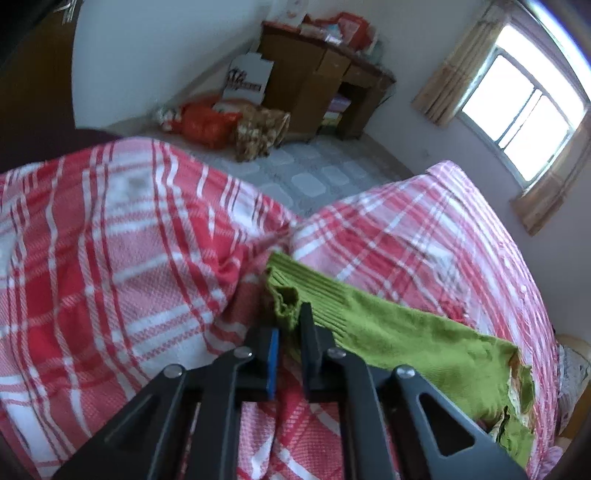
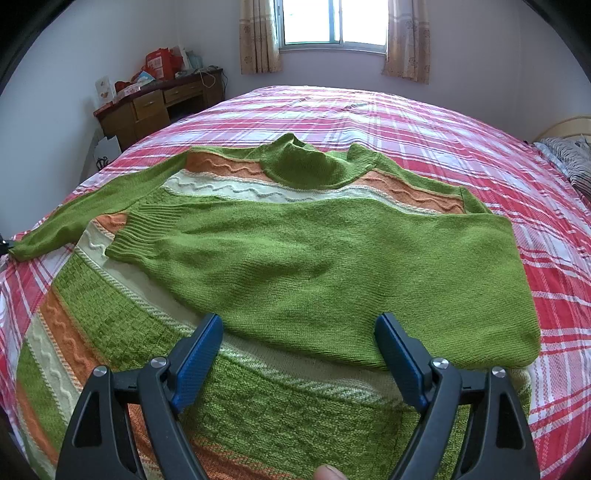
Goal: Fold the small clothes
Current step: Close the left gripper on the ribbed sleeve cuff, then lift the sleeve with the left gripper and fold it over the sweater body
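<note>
1. A bed (image 2: 424,122) fills both views, covered by a red, pink and white plaid sheet (image 1: 110,258).

2. A small green knitted sweater (image 2: 332,258), banded with orange and cream wavy stripes, lies flat in the middle of the bed. One sleeve (image 2: 295,236) is already folded across the chest. The other sleeve (image 2: 74,218) stretches out towards the left edge of the bed in the right wrist view.

3. A wooden desk (image 2: 155,103) stands by the far wall near a curtained window (image 2: 332,22), with red bags and boxes on top.

4. The right gripper (image 2: 299,354) hovers over the sweater's lower half, its blue-padded jaws spread wide and holding nothing.

5. The left gripper (image 1: 290,332) is pressed together on the ribbed cuff (image 1: 291,291) of the outstretched sleeve, pinching the knit at its edge.

6. A fingertip (image 2: 328,472) shows at the bottom edge of the right wrist view.

7. Doing this step well, as a judgement: lift the cuff only slightly, carry it across the chest so it lies over the folded sleeve, and keep the sleeve untwisted. The grip takes in little fabric, so a slow pull looks wise. The free gripper could hold the body down.

8. A white carton (image 1: 245,79) beside the desk carries dark printing, too blurred to read. No other writing is legible.
</note>
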A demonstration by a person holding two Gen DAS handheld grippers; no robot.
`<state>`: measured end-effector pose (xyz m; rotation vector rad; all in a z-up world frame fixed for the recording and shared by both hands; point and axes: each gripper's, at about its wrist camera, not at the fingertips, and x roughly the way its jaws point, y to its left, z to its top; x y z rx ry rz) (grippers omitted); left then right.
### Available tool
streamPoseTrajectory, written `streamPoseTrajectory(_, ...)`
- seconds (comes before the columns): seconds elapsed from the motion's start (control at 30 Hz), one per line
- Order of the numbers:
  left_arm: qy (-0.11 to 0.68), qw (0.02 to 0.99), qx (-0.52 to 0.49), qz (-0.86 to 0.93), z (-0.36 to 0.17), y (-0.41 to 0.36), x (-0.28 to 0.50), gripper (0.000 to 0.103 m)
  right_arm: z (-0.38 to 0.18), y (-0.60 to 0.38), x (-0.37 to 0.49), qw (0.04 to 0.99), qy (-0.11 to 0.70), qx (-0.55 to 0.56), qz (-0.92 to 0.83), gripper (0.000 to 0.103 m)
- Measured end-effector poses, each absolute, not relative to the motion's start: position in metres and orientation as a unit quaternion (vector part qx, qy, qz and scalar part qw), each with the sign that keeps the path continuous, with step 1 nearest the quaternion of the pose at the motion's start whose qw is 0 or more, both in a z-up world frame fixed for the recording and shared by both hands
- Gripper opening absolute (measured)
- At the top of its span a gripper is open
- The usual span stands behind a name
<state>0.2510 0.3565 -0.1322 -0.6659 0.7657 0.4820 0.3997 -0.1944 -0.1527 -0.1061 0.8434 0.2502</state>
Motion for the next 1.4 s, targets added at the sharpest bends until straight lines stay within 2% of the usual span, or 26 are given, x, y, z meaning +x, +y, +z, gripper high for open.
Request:
streamPoseTrajectory(0.63,0.316,0.896,-0.278,0.139,-0.075,0.313,0.264,0.005,-0.153,-0.195,0.399,0.904,0.407,-0.050,0.121,0.086)
streamPoseTrajectory(1.0,0.273,0.922,-0.261,0.080,-0.022,0.268,0.278,0.005,-0.152,-0.195,0.399,0.904,0.407,-0.049,0.122,0.086)
streamPoseTrajectory(1.17,0.264,0.926,-0.265,0.053,-0.007,0.249,0.284,0.005,-0.143,-0.210,0.394,0.906,0.394,-0.004,0.156,0.086)
streamPoseTrajectory(1.4,0.262,0.930,-0.257,0.022,0.003,0.220,0.294,0.005,-0.129,-0.222,0.366,0.912,0.379,-0.016,0.157,0.086)
